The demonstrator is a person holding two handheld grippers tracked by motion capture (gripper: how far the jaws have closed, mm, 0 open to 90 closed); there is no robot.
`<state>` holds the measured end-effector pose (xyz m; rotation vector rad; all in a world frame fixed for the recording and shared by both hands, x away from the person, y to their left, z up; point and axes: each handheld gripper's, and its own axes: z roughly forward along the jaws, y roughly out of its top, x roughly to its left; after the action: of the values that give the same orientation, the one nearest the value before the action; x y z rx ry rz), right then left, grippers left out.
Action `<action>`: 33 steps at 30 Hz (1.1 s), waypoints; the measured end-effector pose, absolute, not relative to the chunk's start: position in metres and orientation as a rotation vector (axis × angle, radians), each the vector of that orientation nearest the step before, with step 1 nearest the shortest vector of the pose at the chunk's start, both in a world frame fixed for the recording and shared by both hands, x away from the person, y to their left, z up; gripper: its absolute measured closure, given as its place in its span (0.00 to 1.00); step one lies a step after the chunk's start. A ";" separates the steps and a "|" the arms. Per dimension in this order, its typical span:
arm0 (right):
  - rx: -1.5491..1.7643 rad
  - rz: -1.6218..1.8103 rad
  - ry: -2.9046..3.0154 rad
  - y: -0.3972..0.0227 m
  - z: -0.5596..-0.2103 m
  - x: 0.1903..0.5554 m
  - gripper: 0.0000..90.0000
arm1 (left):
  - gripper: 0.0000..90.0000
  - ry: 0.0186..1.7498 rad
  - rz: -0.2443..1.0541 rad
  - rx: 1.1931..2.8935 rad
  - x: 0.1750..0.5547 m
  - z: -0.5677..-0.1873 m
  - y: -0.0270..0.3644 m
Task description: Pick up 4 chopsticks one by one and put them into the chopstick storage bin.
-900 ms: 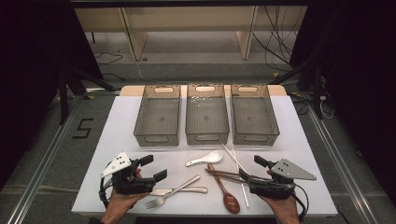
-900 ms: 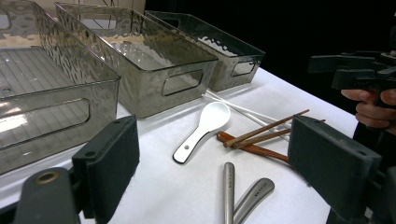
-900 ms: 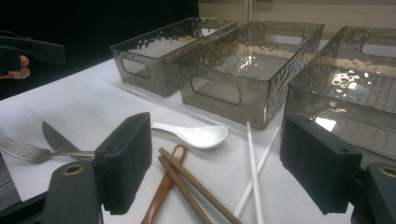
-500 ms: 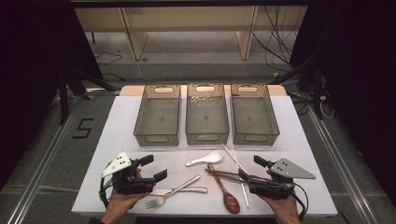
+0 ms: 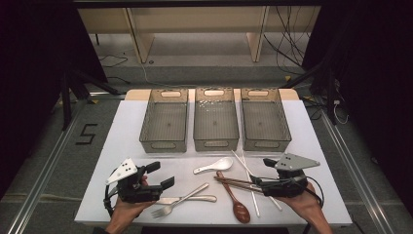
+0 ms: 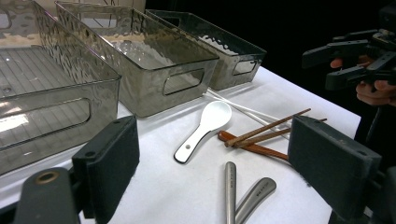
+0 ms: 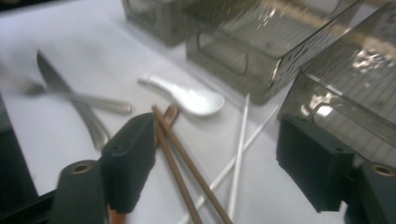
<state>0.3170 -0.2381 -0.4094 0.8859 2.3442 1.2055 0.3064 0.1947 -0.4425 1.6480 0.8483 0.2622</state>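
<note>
Cutlery lies on the white table [image 5: 127, 146]: a white ceramic spoon [image 5: 214, 165], brown chopsticks [image 5: 237, 183], white chopsticks [image 5: 252, 187], a wooden spoon [image 5: 237, 202], a fork [image 5: 176, 202] and a knife [image 5: 190, 199]. My left gripper [image 5: 163, 174] stands open at the front left, its jaws toward the spoon [image 6: 203, 128] and the metal handles [image 6: 243, 196]. My right gripper [image 5: 261, 173] is open at the front right, just over the brown chopsticks [image 7: 187, 163], which run beside one jaw. Nothing is held.
Three see-through grey bins stand side by side behind the cutlery: left [image 5: 163, 145], middle [image 5: 215, 145], right [image 5: 267, 145]. All look empty. The table's front edge lies just under both hands. Dark floor and cables surround the table.
</note>
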 end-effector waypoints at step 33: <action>0.560 0.485 2.823 -0.205 -0.445 0.362 0.79 | 0.18 0.855 0.261 1.644 0.308 -0.443 0.195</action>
<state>0.3621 -0.2052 -0.4452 0.5603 2.8227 0.4848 0.3075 0.1950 -0.4430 1.6436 0.8549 0.2605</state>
